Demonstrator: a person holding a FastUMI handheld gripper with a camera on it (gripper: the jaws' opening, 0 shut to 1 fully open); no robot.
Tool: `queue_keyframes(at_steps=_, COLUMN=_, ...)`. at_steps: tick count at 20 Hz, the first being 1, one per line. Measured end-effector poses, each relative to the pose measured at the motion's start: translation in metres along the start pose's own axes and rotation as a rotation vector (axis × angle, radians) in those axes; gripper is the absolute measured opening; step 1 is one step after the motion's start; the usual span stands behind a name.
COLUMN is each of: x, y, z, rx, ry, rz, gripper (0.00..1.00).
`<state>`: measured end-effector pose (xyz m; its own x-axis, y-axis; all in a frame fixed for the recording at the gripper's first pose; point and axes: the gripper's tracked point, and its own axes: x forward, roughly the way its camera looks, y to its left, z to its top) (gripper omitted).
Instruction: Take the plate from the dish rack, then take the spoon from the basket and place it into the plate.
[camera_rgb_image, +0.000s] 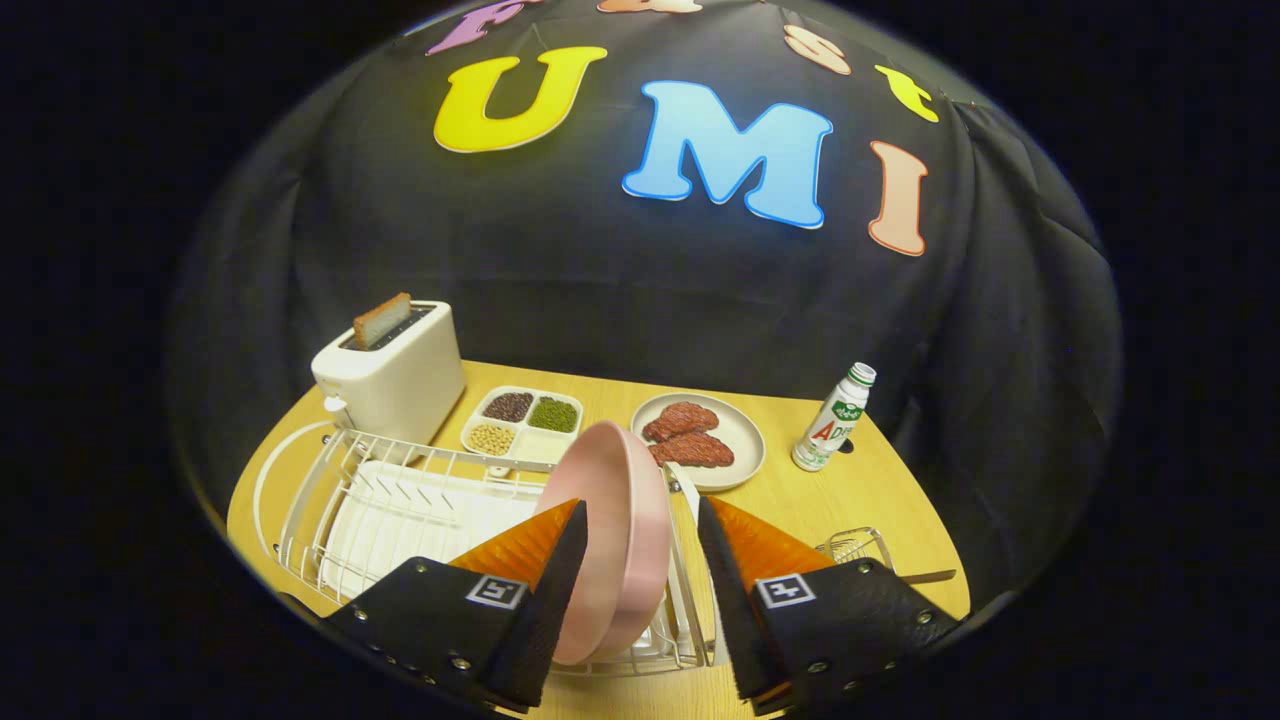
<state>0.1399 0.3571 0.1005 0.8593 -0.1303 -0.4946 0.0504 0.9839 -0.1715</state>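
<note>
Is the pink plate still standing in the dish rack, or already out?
In. The pink plate stands on edge in the dish rack, between the open gripper's fingers, which do not yet press on it.

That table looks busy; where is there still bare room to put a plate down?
Bare table lies between the meat plate, the bottle and the wire basket. The toaster, sectioned tray and dish rack crowd the other side. The hand-held gripper is open around the pink plate standing in the rack.
</note>
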Motion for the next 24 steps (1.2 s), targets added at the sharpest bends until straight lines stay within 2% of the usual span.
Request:
queue_keyframes(at_steps=3, x=0.005, y=-0.006, z=-0.013, rx=-0.010, ry=0.085, rz=-0.065, gripper=0.49)
queue_keyframes(at_steps=4, x=0.011, y=-0.006, z=-0.017, rx=0.002, ry=0.107, rz=-0.075, gripper=0.27)
queue_keyframes(at_steps=8, x=0.009, y=-0.004, z=-0.015, rx=-0.006, ry=0.181, rz=-0.127, gripper=0.14)
queue_keyframes(at_steps=10, x=0.008, y=0.004, z=-0.007, rx=-0.069, ry=0.202, rz=-0.152, gripper=0.10)
queue_keyframes(at_steps=13, x=0.003, y=0.016, z=0.005, rx=-0.158, ry=0.196, rz=-0.209, gripper=0.09)
queue_keyframes(at_steps=18, x=-0.005, y=0.022, z=0.031, rx=-0.293, ry=0.122, rz=-0.248, gripper=0.09)
queue_keyframes(at_steps=24, x=-0.016, y=0.004, z=0.045, rx=-0.217, ry=0.098, rz=-0.226, gripper=0.10)
